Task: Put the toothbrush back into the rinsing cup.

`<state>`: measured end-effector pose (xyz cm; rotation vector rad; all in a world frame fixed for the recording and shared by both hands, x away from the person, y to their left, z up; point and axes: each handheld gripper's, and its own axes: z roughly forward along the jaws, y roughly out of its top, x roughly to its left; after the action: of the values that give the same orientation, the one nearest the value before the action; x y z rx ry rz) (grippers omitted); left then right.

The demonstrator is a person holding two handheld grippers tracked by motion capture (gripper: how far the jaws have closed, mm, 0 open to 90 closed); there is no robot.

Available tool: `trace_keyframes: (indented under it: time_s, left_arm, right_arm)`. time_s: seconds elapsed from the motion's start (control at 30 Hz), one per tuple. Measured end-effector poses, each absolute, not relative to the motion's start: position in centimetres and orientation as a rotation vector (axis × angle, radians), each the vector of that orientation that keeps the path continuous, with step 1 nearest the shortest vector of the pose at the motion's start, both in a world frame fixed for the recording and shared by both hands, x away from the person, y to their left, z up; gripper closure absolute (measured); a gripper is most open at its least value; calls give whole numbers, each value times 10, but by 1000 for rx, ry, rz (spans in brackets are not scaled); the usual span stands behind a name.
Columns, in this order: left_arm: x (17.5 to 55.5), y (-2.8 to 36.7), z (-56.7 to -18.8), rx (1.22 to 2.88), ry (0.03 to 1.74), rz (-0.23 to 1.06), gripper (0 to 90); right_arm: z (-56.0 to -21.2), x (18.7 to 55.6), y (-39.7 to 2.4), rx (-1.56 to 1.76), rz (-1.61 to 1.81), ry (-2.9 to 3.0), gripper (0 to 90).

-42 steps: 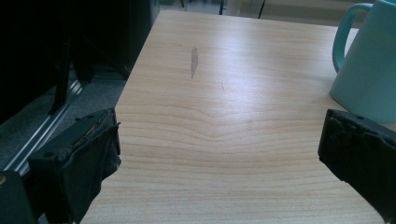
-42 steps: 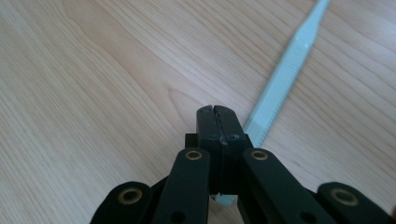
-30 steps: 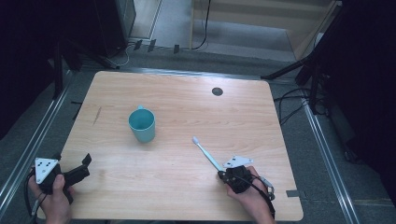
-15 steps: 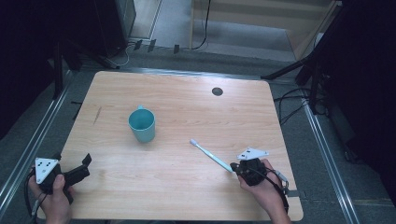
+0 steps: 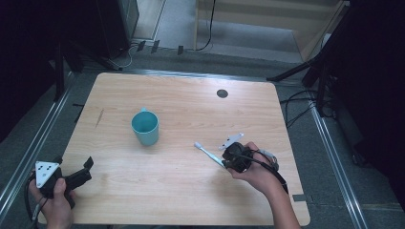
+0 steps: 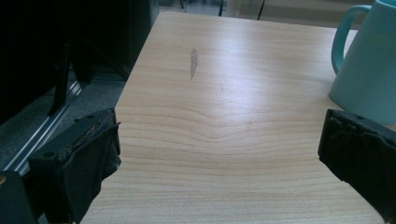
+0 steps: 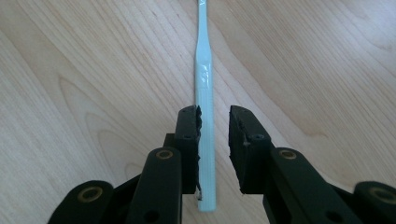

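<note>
Right hand-held gripper (image 5: pixel 228 161): I see it over the right half of the counter (image 5: pixel 191 195), in the person's right hand (image 5: pixel 258 172), pointing left towards the middle of the board. Its jaws have just been opening; in the right gripper view (image 7: pixel 214 128) they stand a little apart.

Toothbrush (image 5: pixel 208 154): my thing in hand. In the right gripper view (image 7: pixel 205 93) the pale handle runs up between the two jaws. It lies against the left pad, and a clear gap shows between it and the right pad, so I read no clamp on it. Its butt end pokes out below the pads; the head end reaches away from the gripper over the wood. I cannot tell whether the handle rests on the counter or hangs just above it.

Left hand-held gripper (image 5: pixel 86 169): I see it at the near left corner of the counter, in the person's left hand (image 5: pixel 55 202). In the left gripper view (image 6: pixel 219 154) its jaws stand wide apart with bare wood between them.

Mug (image 5: pixel 145 127): teal, upright, left of centre, well apart from both grippers. In the left gripper view (image 6: pixel 366 60) it stands just beyond the right-side jaw, handle turned to the picture's left.

Counter marks: a dark round spot (image 5: pixel 221 93) near the far edge; a dull smear (image 5: pixel 99 118) left of the mug.
</note>
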<state>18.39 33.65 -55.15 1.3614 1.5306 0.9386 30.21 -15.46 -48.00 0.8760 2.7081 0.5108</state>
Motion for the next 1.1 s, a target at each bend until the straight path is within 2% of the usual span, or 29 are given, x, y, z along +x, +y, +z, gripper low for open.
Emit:
trace_keyframes:
  time_s: [0.33,1.1]
  left_arm:
    - [184,337,-551,1362,1531,937,0]
    - [184,337,-552,1360,1530,933,0]
  right_arm:
    - [-489,324,-125,855,349,2798,738]
    - [-505,339,-107,886,230,2831,780]
